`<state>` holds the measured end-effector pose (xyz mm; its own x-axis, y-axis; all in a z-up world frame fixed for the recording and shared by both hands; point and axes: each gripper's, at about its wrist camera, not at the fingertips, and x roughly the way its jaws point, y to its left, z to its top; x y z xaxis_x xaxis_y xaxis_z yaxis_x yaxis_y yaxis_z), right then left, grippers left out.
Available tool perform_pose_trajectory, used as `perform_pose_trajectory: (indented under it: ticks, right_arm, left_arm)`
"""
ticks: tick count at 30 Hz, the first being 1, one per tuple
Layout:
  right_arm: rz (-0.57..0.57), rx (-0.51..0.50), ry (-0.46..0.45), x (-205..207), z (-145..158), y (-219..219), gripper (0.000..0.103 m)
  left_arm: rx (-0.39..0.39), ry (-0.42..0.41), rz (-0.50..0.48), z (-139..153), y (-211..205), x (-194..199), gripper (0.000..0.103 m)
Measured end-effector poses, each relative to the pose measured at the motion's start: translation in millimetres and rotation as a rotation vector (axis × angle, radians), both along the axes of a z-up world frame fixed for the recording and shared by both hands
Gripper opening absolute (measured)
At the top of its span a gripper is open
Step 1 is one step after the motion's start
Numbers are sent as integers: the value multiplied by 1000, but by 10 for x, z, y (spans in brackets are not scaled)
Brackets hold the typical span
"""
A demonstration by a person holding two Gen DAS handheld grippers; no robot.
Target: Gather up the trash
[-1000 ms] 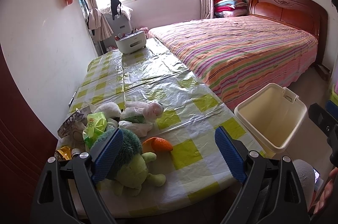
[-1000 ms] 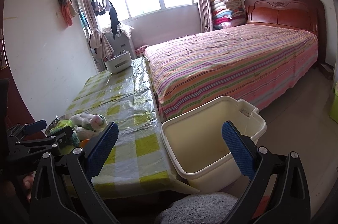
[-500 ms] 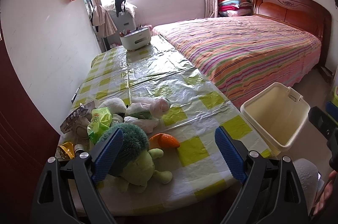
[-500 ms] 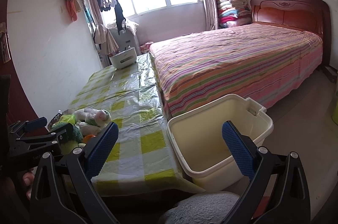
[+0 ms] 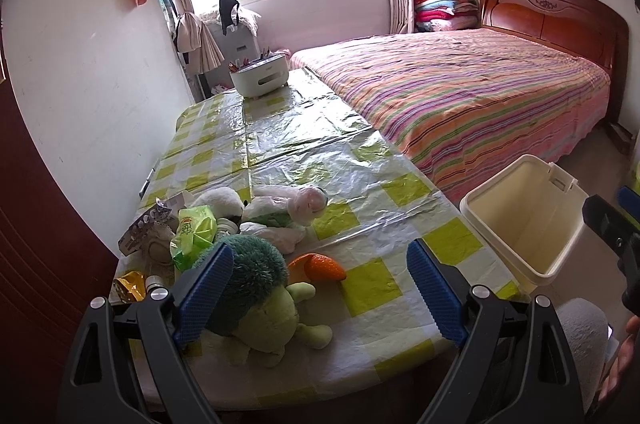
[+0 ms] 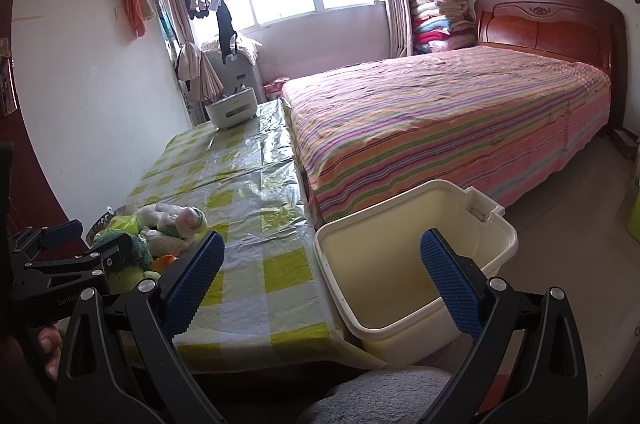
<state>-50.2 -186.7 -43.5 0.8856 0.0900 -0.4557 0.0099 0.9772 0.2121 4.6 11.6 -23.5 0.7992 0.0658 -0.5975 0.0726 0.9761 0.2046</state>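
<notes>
A cream bin (image 5: 524,216) stands empty on the floor at the table's right edge; the right wrist view shows the bin (image 6: 404,260) just beyond my open right gripper (image 6: 320,278). My left gripper (image 5: 316,288) hangs open over the table's near end, holding nothing. Under it lie a green plush toy (image 5: 260,300) and an orange toy (image 5: 320,266). Further left sit a green snack bag (image 5: 192,230), a silver blister pack (image 5: 144,228), a gold wrapper (image 5: 130,286) and white plastic bags (image 5: 276,220).
A table (image 5: 280,144) with a yellow-check plastic cover runs along the left wall. A white caddy (image 5: 260,76) sits at its far end. A striped bed (image 5: 460,96) lies to the right, close against the table. A person's grey-clad knee (image 6: 384,396) is below.
Both grippers have drifted slightly back and up, so the table and bin sit a little lower in each view. Both stay open.
</notes>
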Motion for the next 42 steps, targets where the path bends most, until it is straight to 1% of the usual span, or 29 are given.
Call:
perform_pose_trajectory:
  ticks: [31, 42]
  right_arm:
    - [45, 9, 12, 94, -18, 107, 97]
    - [83, 6, 9, 122, -15, 227, 97]
  left_arm:
    - [-5, -10, 14, 32, 85, -21, 86]
    - [-8, -17, 42, 55, 184, -53, 86]
